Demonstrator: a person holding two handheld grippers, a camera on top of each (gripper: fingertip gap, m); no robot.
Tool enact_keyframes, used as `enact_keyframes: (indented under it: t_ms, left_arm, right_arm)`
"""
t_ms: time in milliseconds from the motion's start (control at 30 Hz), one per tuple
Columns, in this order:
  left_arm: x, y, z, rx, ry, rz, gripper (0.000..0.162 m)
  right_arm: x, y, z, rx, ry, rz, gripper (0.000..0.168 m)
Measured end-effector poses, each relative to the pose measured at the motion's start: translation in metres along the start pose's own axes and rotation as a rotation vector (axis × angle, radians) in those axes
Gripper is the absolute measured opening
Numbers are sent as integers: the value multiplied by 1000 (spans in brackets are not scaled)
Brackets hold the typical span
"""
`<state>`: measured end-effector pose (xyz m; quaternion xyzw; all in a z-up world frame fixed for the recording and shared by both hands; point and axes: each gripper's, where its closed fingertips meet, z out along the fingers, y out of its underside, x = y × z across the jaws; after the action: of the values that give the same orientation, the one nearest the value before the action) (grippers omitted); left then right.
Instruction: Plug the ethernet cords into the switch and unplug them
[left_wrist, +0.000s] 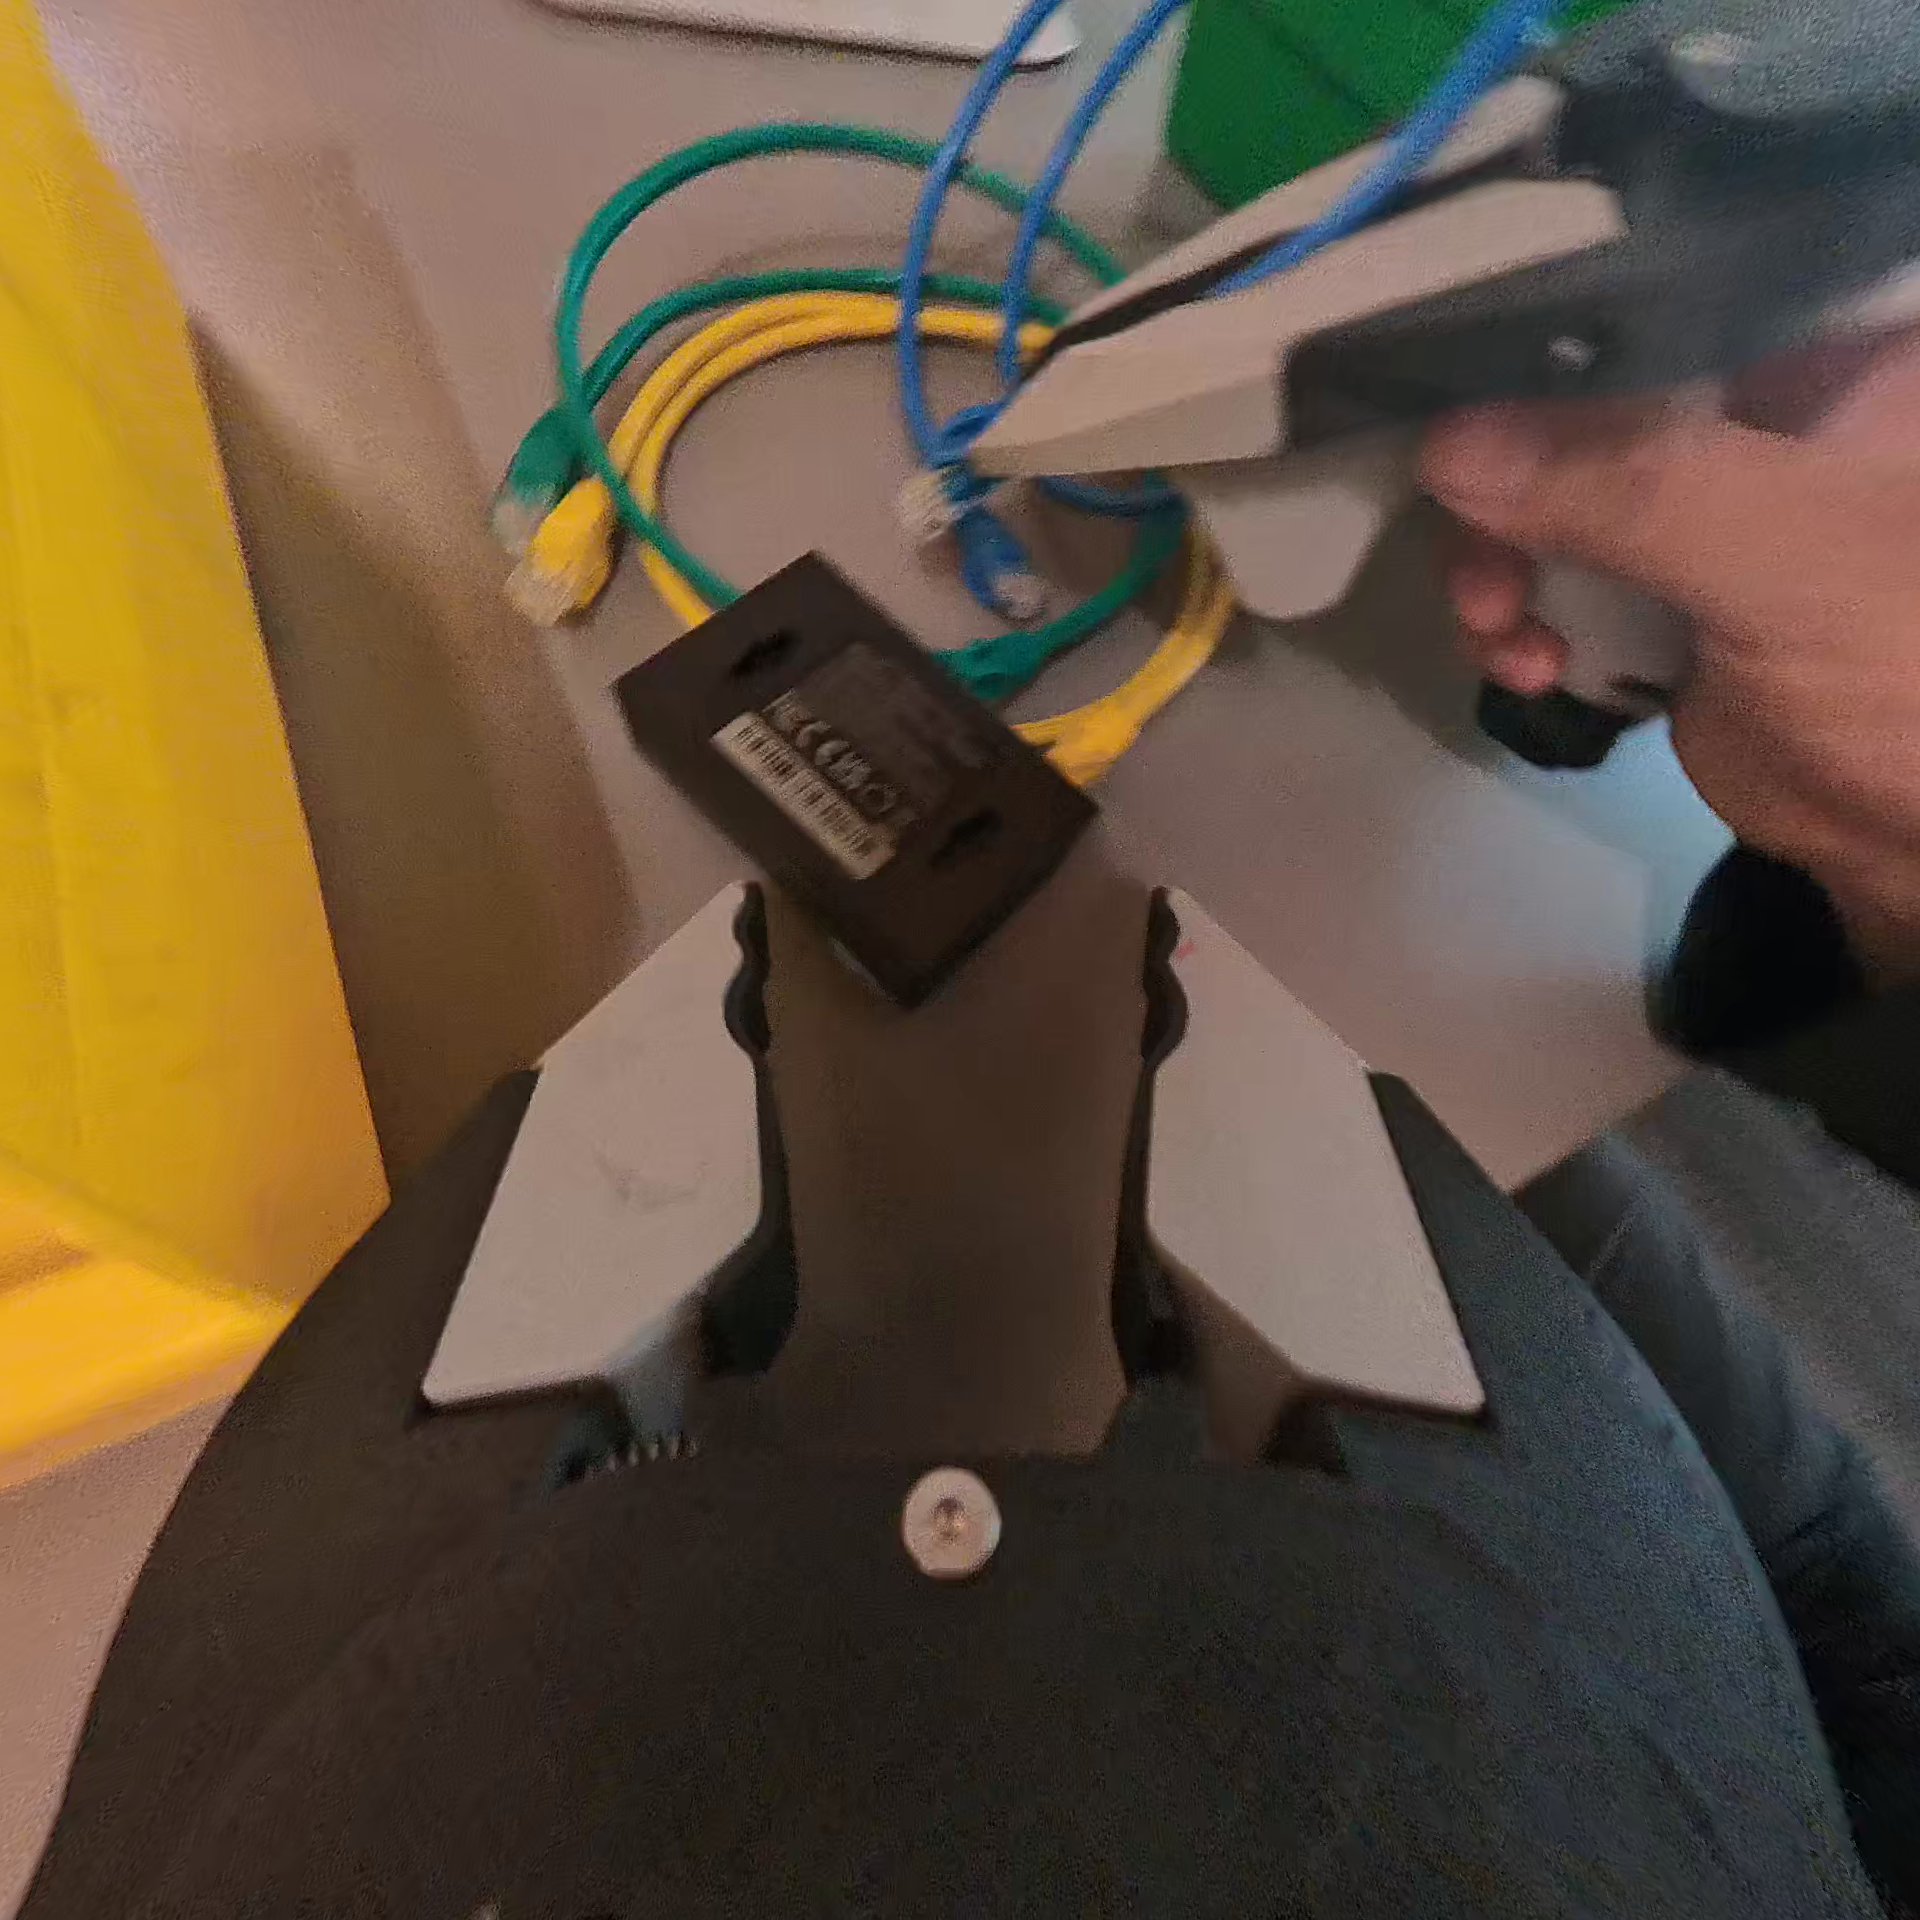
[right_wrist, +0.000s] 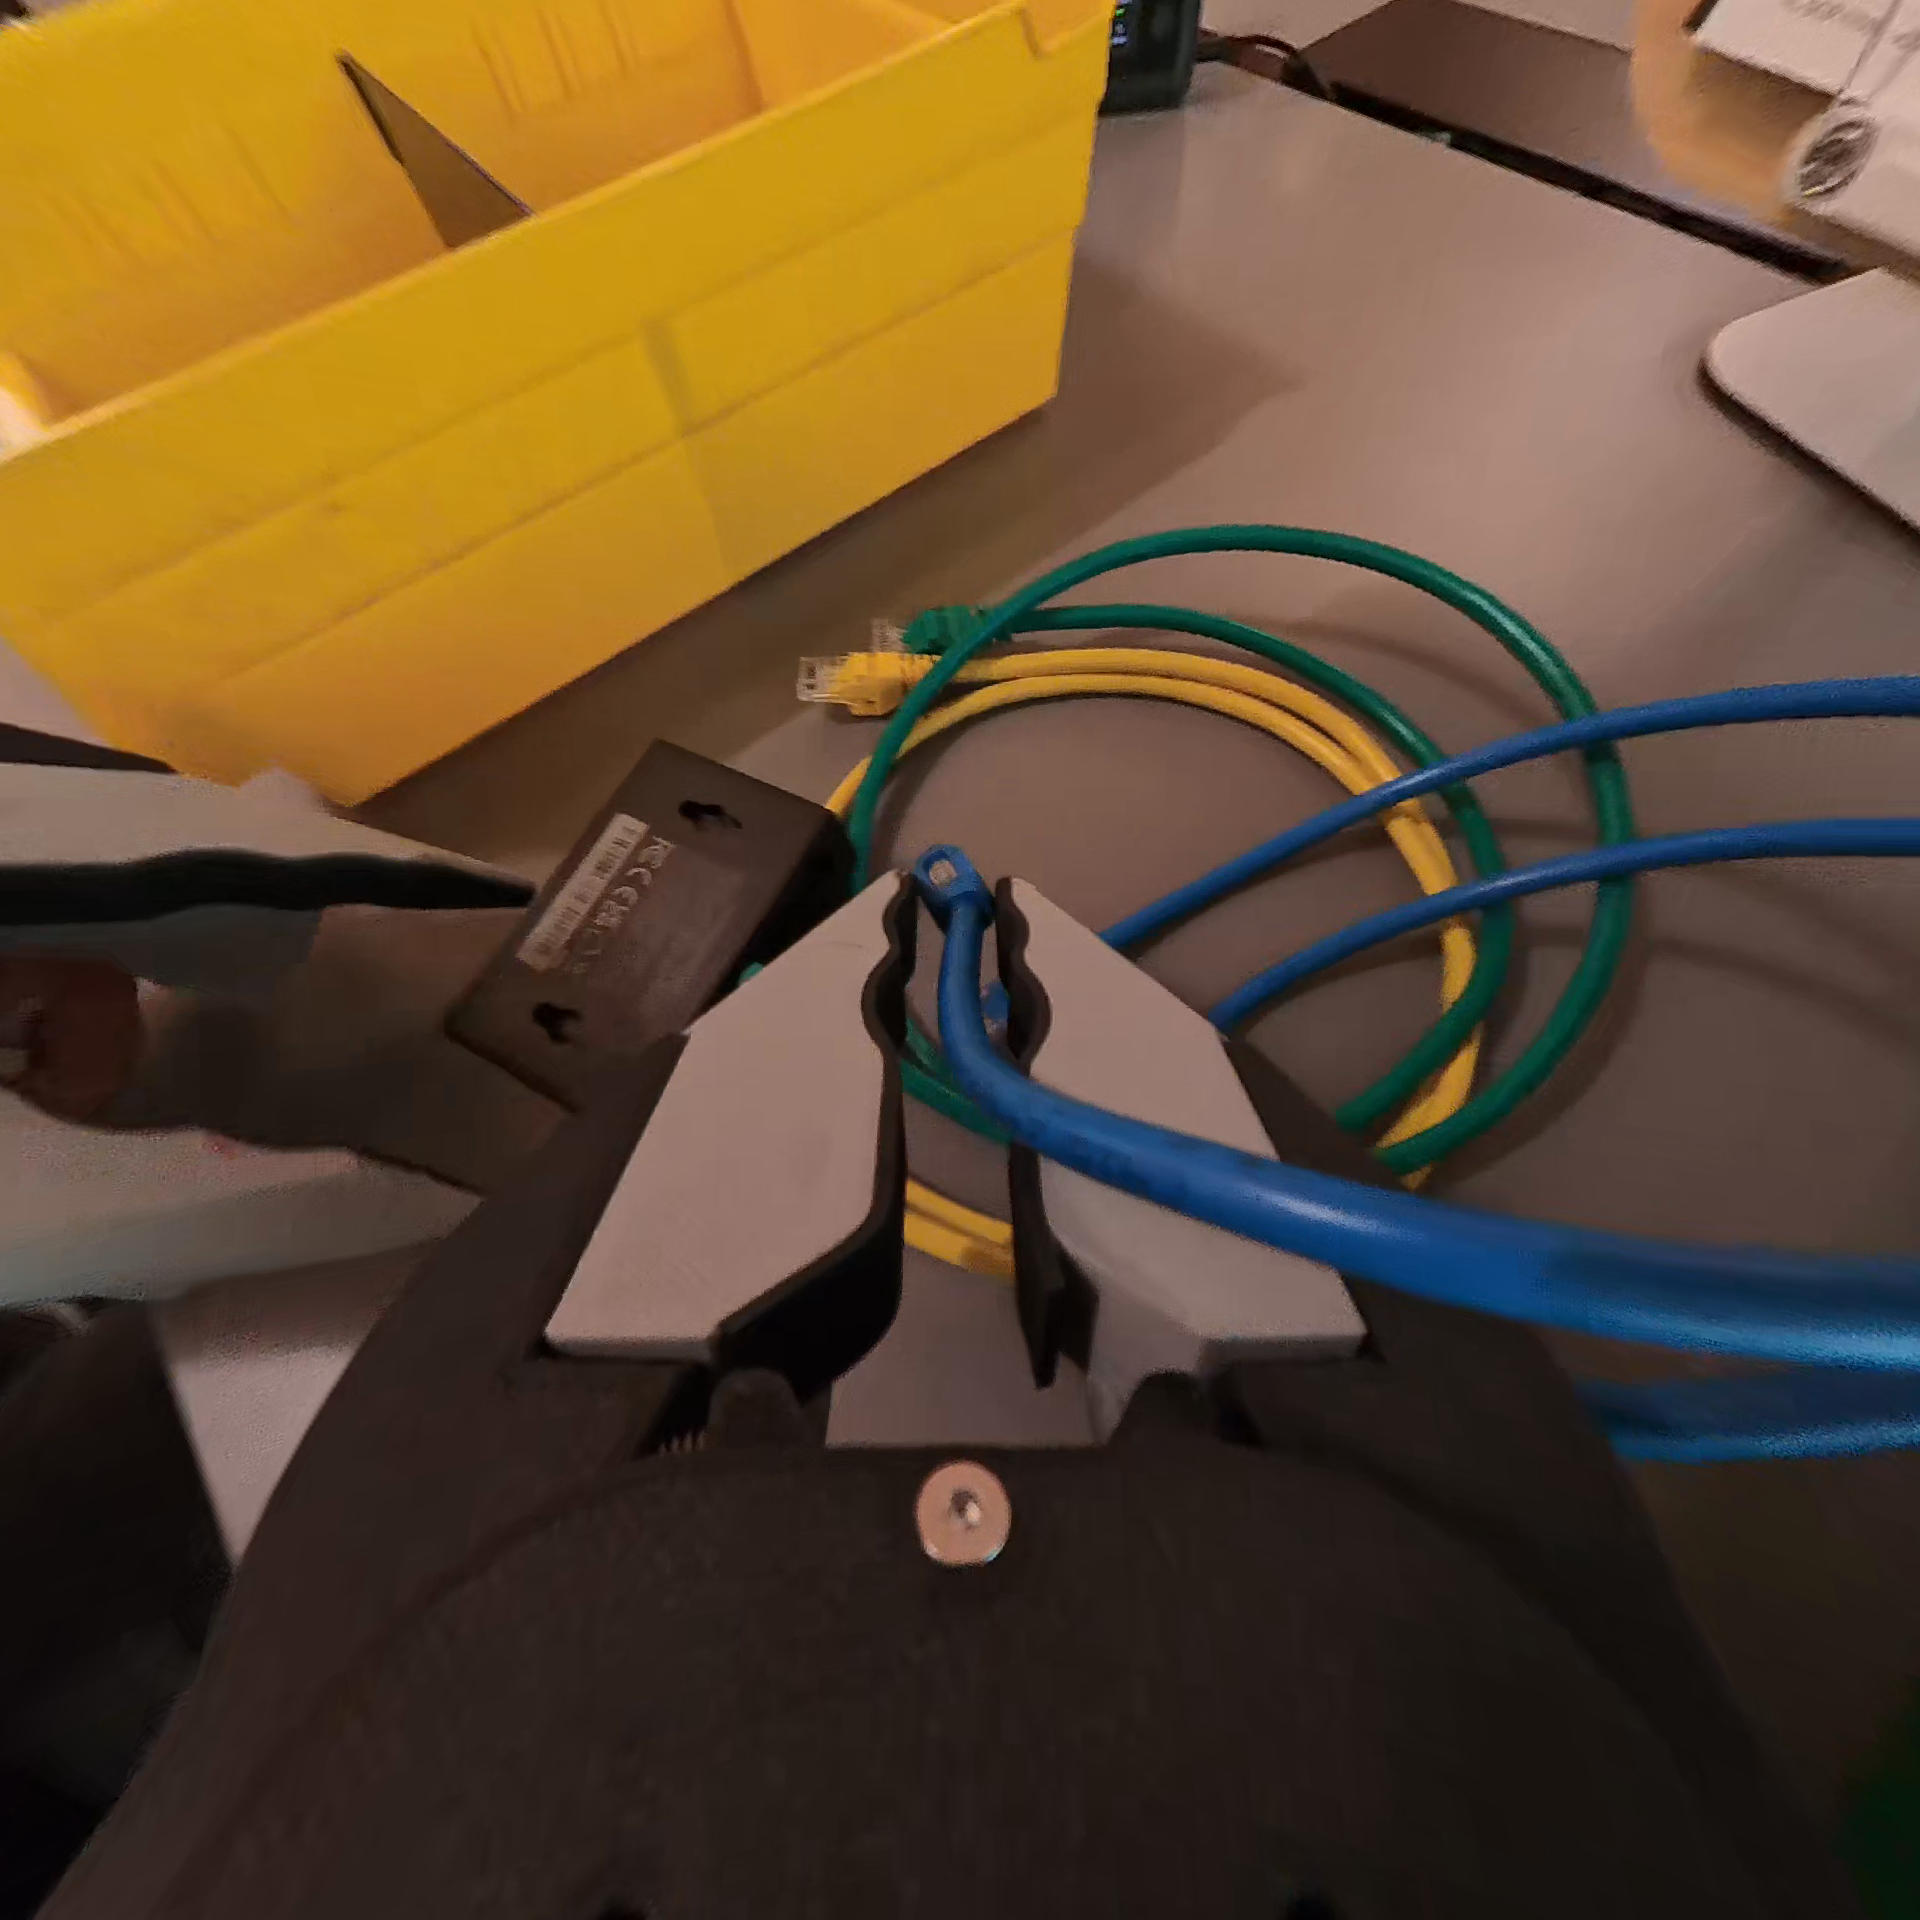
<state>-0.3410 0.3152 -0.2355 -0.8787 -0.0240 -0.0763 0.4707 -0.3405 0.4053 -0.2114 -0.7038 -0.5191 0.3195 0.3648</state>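
Note:
The black switch (left_wrist: 852, 769) lies underside up on the table, its label showing; it also shows in the right wrist view (right_wrist: 665, 925). My left gripper (left_wrist: 956, 914) is open, and the switch's near corner sits between its fingertips. In the right wrist view the left gripper (right_wrist: 499, 894) comes in from the left with its tip at the switch. My right gripper (right_wrist: 954, 902) is shut on the blue ethernet cord (right_wrist: 1143, 1164) just behind its plug (right_wrist: 940, 868). In the left wrist view the right gripper (left_wrist: 992, 442) holds the blue cord (left_wrist: 935, 260) above the table, right of the switch.
A green cord (right_wrist: 1455, 613) and a yellow cord (right_wrist: 1195, 665) lie coiled behind the switch, with their plugs loose. A yellow bin (right_wrist: 520, 364) stands on the left. A white flat device (right_wrist: 1829, 384) lies far right. A hand (left_wrist: 1558, 540) holds the right gripper. The grippers' ends are close to 10 centimetres from one another. It is some 35 centimetres from my right tips to the white flat device (right_wrist: 1829, 384).

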Motion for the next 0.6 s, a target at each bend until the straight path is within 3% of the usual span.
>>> enact_keyframes:
  t_ms: [33, 167, 367, 467, 600]
  left_arm:
    - [-8, 4, 3, -29, -30, -74, 73]
    - [-22, 4, 10, -50, -60, -191, 61]
    - [-23, -1, 15, -69, -48, -232, 63]
    - [-20, -9, 16, -58, 27, -309, 78]
    - [-14, -22, 20, -30, 207, -478, 80]
  right_arm:
    - [1, 1, 1, 8, 12, -13, 12]
    - [-8, 4, 7, 35, -88, 46, 12]
    - [-7, 14, 26, -66, -131, 61, 12]
    - [-10, 14, 27, -64, -162, 73, 11]
    - [-16, 17, 26, -81, -260, 137, 11]
